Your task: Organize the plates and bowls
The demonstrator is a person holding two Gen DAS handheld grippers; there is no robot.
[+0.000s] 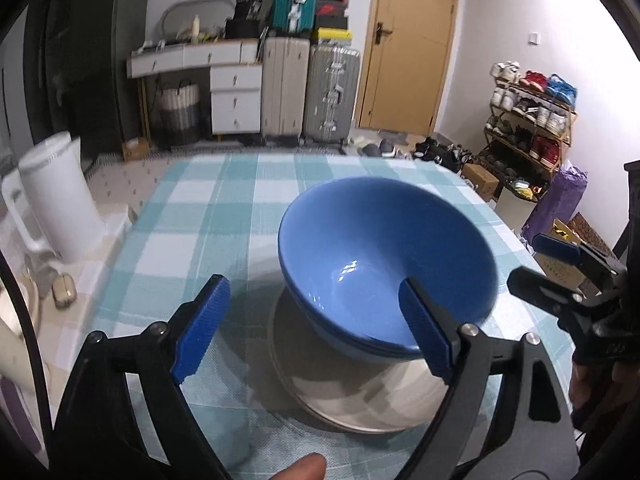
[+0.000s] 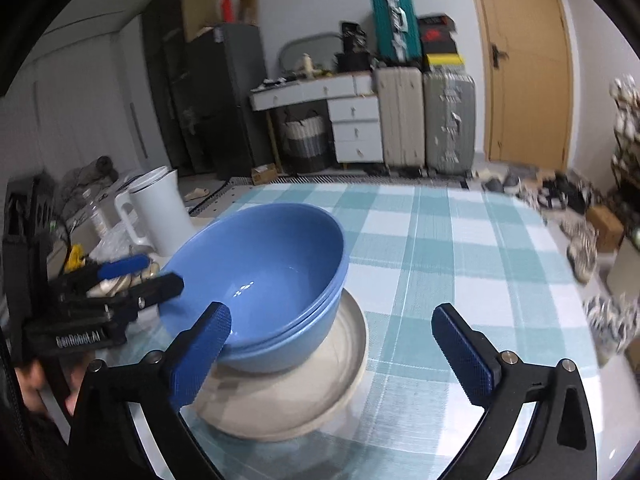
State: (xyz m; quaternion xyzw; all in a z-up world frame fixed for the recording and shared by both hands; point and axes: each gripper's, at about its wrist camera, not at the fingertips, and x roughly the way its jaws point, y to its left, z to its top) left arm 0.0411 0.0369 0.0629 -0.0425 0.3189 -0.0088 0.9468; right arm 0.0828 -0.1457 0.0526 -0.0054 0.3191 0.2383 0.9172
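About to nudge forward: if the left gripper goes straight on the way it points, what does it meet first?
Probably the blue bowls stacked on the plate: the left gripper is open, its right finger already over the rim. Depth is uncertain.

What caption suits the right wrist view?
Nested blue bowls stacked on beige plates on a checked tablecloth, between two open grippers.

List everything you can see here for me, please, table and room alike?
Bowls: stack, apparently three, blue, nested on the plates.
Plates: beige stack, count unclear, on the table under the bowls.
Tablecloth: one, teal and white check, covering the table.
Kettle: one, white, left of the table.
Suitcases: two upright, beige and grey, by the far wall; a teal one on top.
Door: one, wooden, shut.
Shoe rack: one, at the right wall.
Left gripper: open, one finger over the bowls.
Right gripper: open, beside the stack.
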